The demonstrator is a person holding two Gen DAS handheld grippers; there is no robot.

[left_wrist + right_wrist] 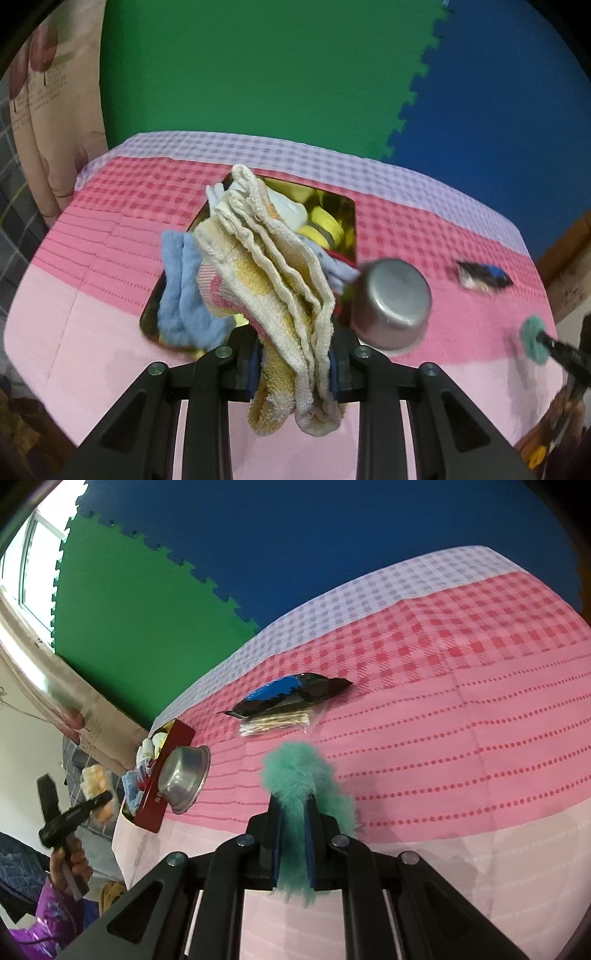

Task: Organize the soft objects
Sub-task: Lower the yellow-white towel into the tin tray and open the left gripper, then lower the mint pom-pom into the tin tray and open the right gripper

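My left gripper (pixel 293 363) is shut on a folded cream and yellow towel (pixel 273 266) and holds it above a red tin box (pixel 343 218) with a gold inside. The box holds a blue cloth (pixel 184 295), a white cloth (pixel 291 212) and yellow rolls (pixel 325 225). My right gripper (pixel 294 834) is shut on a teal fluffy piece (pixel 299 771) above the pink tablecloth (pixel 461 738). It shows at the right edge of the left wrist view (pixel 533 338). The box (pixel 157 790) and the towel (pixel 98 790) show at the left of the right wrist view.
An upturned steel bowl (pixel 391 304) leans at the box's right side, also in the right wrist view (pixel 184 777). A black and blue packet (pixel 291 696) and a bag of cotton swabs (pixel 275 725) lie on the cloth. Green and blue foam mats (pixel 258 66) form the wall behind.
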